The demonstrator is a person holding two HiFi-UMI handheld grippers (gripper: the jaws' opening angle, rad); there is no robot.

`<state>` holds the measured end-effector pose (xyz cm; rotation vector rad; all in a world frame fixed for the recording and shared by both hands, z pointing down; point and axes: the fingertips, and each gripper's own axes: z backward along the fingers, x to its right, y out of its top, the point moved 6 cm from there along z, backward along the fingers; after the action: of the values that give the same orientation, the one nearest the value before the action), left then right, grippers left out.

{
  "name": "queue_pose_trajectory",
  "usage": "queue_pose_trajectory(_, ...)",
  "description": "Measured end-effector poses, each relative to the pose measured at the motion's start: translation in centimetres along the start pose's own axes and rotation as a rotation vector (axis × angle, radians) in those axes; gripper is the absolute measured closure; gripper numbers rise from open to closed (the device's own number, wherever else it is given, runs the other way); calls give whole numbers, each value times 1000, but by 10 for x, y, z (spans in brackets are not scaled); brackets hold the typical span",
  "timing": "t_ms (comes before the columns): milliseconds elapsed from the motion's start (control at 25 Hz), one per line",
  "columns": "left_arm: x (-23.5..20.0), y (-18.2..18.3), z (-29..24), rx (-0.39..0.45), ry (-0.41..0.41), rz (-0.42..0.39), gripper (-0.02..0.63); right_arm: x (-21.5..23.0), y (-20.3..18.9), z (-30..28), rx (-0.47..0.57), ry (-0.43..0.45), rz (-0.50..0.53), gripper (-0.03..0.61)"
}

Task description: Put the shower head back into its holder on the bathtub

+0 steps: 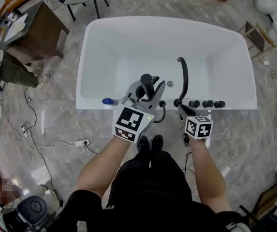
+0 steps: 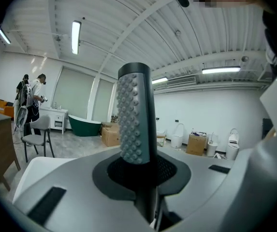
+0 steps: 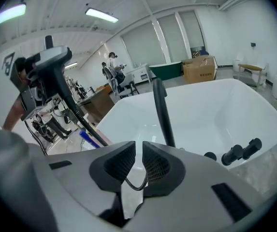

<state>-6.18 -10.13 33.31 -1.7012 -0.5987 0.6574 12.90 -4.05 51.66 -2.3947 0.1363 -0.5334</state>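
My left gripper (image 1: 146, 89) is shut on the black shower head (image 1: 146, 80) and holds it upright above the near rim of the white bathtub (image 1: 94, 47). In the left gripper view the nubbed head (image 2: 134, 115) stands between the jaws of that gripper (image 2: 140, 166). Its dark hose (image 1: 163, 112) curves down to the rim. My right gripper (image 1: 181, 109) hovers by the black faucet spout (image 1: 183, 79). Its jaws (image 3: 138, 146) stand a narrow gap apart, pinching nothing. A loop of hose (image 3: 134, 185) shows beneath them. I cannot make out the holder.
Black knobs (image 1: 206, 103) line the rim right of the spout. A blue object (image 1: 108, 101) lies on the rim to the left. A power strip with cables (image 1: 81, 142) is on the floor, a desk (image 1: 36, 30) and chair at the upper left, toilets along the right.
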Motion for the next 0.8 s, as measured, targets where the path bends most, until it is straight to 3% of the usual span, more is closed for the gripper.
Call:
queue_pose_trajectory(240, 14, 57, 9, 75, 12, -37, 534, 5, 15, 43, 77, 10, -31, 529)
queue_pose_trajectory(560, 49, 104, 13, 138, 11, -47, 534, 8, 64, 88, 189, 46, 29, 540)
queue_pose_trajectory(800, 78, 139, 16, 186, -27, -97, 534, 10, 79, 110, 253, 58, 23, 545)
